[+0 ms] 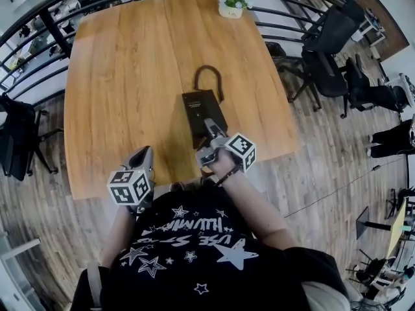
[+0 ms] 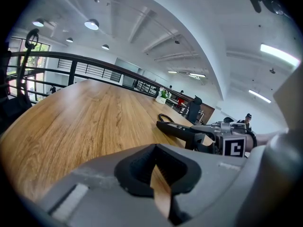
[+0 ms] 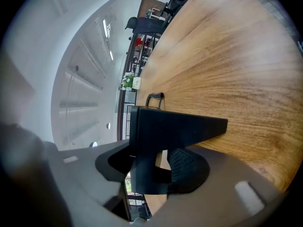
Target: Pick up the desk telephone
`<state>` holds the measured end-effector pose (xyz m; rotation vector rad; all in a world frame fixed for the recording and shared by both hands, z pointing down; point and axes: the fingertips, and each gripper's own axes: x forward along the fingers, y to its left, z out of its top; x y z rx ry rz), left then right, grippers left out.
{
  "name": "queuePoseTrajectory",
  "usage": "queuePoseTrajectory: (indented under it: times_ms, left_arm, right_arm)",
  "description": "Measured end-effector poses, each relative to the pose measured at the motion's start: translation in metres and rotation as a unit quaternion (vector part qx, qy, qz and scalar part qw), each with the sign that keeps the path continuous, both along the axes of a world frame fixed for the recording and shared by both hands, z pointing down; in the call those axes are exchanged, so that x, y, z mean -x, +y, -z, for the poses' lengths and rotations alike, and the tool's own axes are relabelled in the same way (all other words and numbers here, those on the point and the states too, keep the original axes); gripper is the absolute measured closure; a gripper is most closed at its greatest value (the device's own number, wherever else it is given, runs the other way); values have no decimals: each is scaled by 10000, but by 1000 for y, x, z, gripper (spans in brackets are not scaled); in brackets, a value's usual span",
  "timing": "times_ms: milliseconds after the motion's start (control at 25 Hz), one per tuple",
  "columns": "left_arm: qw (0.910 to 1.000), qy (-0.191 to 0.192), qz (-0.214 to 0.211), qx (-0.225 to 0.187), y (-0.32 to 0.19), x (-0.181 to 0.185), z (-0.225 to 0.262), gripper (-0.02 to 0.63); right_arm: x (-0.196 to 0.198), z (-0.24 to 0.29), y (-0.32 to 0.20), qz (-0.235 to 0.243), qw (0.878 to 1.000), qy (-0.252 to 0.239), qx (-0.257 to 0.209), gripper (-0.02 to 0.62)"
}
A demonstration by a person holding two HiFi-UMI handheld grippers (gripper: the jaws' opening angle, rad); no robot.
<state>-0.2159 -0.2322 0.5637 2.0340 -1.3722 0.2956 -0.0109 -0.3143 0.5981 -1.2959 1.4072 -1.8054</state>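
Open office, wooden bench (image 1: 130, 76). On it desk telephone (image 1: 202, 109): rigid, smooth plastic, likely light, cord (image 1: 207, 70) trailing. Grip: right tool (image 1: 209, 141) clamped on near edge, may slip. Spare: left tool (image 1: 144, 159) together, empty.

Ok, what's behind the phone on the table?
A black cord loops on the table just behind the phone; a potted plant stands at the far edge. The table under the phone is covered.

The desk telephone (image 1: 203, 112) is black, the table (image 1: 130, 76) orange-brown wood-grain.
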Motion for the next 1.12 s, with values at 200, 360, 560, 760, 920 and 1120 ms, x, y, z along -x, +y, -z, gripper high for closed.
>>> queuePoseTrajectory:
  times_ms: [200,360,560,760,920,1120]
  left_arm:
    - [9999,4,113,8,-1,0,2,604]
    - [9999,2,133,-5,-1,4,4,604]
    - [10000,-21,61,14,-2,10,2,604]
    - [10000,-34,-28,10,-4,15,3,604]
    - [10000,-2,-79,56,-3,17,-2,604]
    - [9999,71,-60,68,-4,12,-6,604]
  right_arm:
    - [0,2,-1,-52,10000,-65,-46,412]
    - [3,3,-1,-11,9998,-157,-104,428]
    - [0,2,-3,-35,9997,-146,-182,429]
    - [-8,14,-2,197,9985,222,-450,428]
    - [-15,23,4,485,9951,538,-671,428]
    - [-27,38,8,672,9907,651,-988,428]
